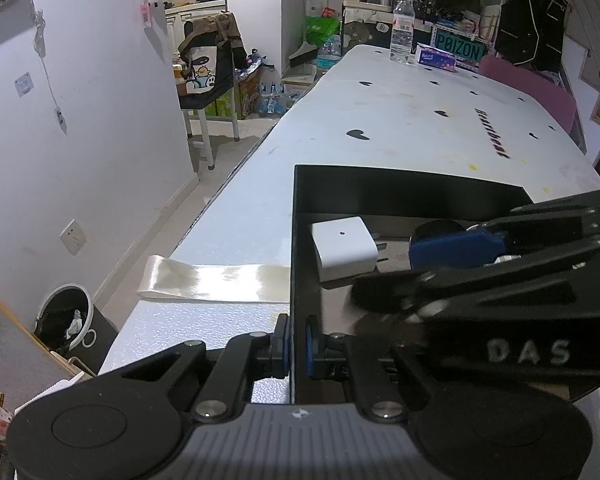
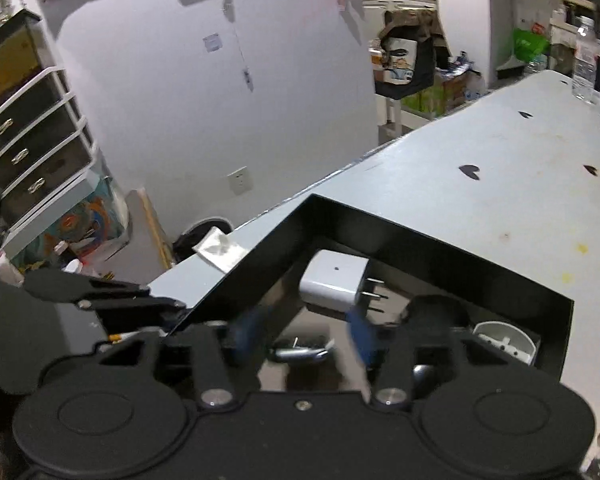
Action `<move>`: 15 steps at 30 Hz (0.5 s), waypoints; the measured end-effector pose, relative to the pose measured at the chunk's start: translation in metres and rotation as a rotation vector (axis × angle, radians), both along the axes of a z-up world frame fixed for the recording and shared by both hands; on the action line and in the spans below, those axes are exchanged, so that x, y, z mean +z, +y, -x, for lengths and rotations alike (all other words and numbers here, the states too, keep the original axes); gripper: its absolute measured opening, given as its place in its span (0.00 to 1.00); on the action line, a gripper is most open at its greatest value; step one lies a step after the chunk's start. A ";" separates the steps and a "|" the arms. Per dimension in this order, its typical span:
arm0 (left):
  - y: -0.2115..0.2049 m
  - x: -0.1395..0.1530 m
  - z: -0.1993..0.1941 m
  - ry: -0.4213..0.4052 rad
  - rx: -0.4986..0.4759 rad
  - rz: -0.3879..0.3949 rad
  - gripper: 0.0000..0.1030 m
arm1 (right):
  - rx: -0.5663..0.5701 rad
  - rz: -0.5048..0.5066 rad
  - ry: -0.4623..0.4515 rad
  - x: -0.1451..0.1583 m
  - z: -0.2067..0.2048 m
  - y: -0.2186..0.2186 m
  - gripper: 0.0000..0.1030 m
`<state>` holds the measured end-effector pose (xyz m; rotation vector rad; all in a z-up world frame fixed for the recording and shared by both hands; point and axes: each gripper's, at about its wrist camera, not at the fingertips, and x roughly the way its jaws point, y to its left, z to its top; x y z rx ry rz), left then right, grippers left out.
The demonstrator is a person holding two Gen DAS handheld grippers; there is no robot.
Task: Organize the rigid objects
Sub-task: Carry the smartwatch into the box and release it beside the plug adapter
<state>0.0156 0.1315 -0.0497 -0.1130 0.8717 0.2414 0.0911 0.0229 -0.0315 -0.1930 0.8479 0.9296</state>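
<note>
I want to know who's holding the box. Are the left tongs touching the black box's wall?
Touching. The left wrist view shows the left tongs pinched shut on the black box wall, one blue pad on each side, no gap.

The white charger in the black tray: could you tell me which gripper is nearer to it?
Right. The right gripper hangs open inside the black tray, just short of the white charger. The left gripper is clamped on the tray's near wall, farther off.
</note>
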 end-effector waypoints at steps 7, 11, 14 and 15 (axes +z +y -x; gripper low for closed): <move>0.000 0.001 -0.001 0.000 0.002 0.000 0.07 | -0.084 -0.012 0.047 0.001 -0.004 -0.026 0.31; 0.000 0.001 -0.001 0.000 0.002 0.000 0.07 | -0.098 -0.009 0.111 -0.002 -0.006 -0.038 0.15; 0.000 0.001 -0.001 0.000 0.002 0.000 0.07 | -0.061 0.057 0.166 -0.012 -0.004 -0.037 0.04; 0.000 0.001 -0.001 0.000 0.002 0.000 0.07 | -0.041 0.086 0.185 -0.017 -0.002 -0.035 0.04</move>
